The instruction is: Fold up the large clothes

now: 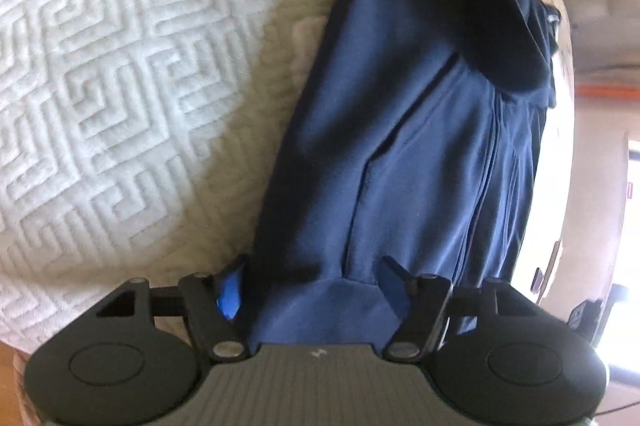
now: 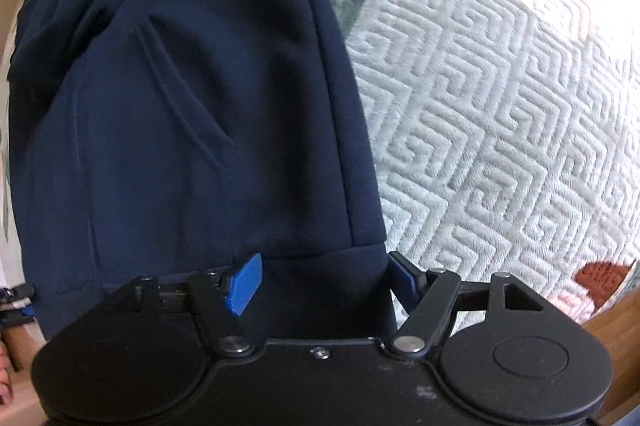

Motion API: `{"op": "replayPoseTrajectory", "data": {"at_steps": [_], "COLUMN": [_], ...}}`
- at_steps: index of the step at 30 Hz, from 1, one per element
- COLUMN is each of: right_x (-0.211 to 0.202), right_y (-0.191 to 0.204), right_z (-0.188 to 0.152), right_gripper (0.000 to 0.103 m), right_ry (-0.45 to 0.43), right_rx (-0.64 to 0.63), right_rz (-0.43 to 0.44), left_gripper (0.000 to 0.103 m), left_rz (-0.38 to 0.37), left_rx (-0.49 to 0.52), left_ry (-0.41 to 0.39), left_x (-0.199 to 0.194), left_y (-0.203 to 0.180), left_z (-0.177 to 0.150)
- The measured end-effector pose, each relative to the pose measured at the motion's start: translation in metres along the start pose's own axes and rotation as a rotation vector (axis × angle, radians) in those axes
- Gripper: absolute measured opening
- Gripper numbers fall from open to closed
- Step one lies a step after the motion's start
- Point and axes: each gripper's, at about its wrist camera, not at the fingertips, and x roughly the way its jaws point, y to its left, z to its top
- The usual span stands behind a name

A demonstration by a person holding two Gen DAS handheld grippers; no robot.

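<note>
A large navy blue jacket (image 1: 416, 130) lies on a white quilted bedspread (image 1: 120, 74). In the left wrist view my left gripper (image 1: 314, 290) has its jaws wide apart, with the jacket's hem corner lying between the blue pads. In the right wrist view the jacket (image 2: 192, 106) shows a slanted pocket and a hem band. My right gripper (image 2: 324, 282) also has its jaws wide apart, and the other hem corner sits between them. Neither pair of pads presses the cloth.
The bedspread (image 2: 500, 106) has a raised maze pattern with green leaf and pink flower prints. A wooden edge (image 2: 612, 318) shows at the lower right of the right wrist view. A bright room side (image 1: 600, 146) lies beyond the bed edge.
</note>
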Motion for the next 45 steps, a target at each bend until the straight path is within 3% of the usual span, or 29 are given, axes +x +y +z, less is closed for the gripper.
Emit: {"op": "replayPoseTrajectory", "data": {"at_steps": [2,4,5,6,8,13,18,24,27,28,29,32,35,39,41,45], "right_x": [-0.002,-0.004,-0.005,-0.01,-0.019,-0.062,-0.113,-0.128,-0.118,-0.116,-0.115,-0.12,-0.11,-0.075,-0.059,-0.039], "right_y": [0.005,0.011,0.011,0.004,0.003,0.013,0.028,0.052,0.07,0.068,0.069,0.073,0.085,0.099,0.11,0.123], "right_z": [-0.004,-0.007,-0.007,-0.008,-0.005,0.011,0.064,0.182,0.251,0.269,0.282,0.3,0.317,0.329,0.333,0.35], "right_gripper": [0.062,0.043,0.022,0.015,0.015,0.013,0.013,0.013,0.02,0.037,0.041,0.041,0.052,0.055,0.078,0.08], "right_ry": [-0.007,-0.011,-0.015,-0.016,-0.034,-0.131,-0.296,-0.482,-0.533,-0.539,-0.554,-0.628,-0.624,-0.574,-0.554,-0.544], "right_rx": [-0.033,-0.073,-0.081,-0.074,-0.059,-0.106,-0.11,-0.111,-0.09,-0.058,-0.037,-0.079,-0.151,-0.283,-0.356,-0.431], "right_rz": [0.002,-0.008,0.009,0.043,0.069,0.121,0.172,0.246,0.208,0.21,0.216,0.155,0.09,0.047,0.039,-0.014], "left_gripper": [0.058,0.023,0.022,0.016,0.015,0.013,0.012,0.013,0.025,0.033,0.038,0.052,0.059,0.059,0.06,0.062], "left_rz": [0.032,0.045,0.044,0.036,0.008,-0.151,-0.284,-0.346,-0.338,-0.327,-0.324,-0.287,-0.245,-0.111,-0.049,0.025], "left_rx": [0.041,0.077,0.09,0.103,0.122,0.09,0.135,0.233,0.221,0.191,0.166,0.132,0.162,0.304,0.38,0.388], "left_ry": [-0.007,-0.011,-0.024,-0.041,-0.068,-0.185,-0.348,-0.507,-0.563,-0.568,-0.581,-0.638,-0.61,-0.538,-0.498,-0.461], "left_x": [0.002,0.001,0.0,-0.003,-0.014,-0.068,-0.119,-0.128,-0.12,-0.117,-0.115,-0.116,-0.11,-0.086,-0.075,-0.061], "left_y": [-0.005,-0.012,-0.013,-0.015,-0.019,-0.032,-0.072,-0.13,-0.15,-0.153,-0.153,-0.145,-0.14,-0.156,-0.167,-0.167], "left_z": [-0.003,-0.008,-0.01,-0.012,-0.014,0.003,0.054,0.157,0.214,0.231,0.246,0.266,0.279,0.298,0.31,0.324]}}
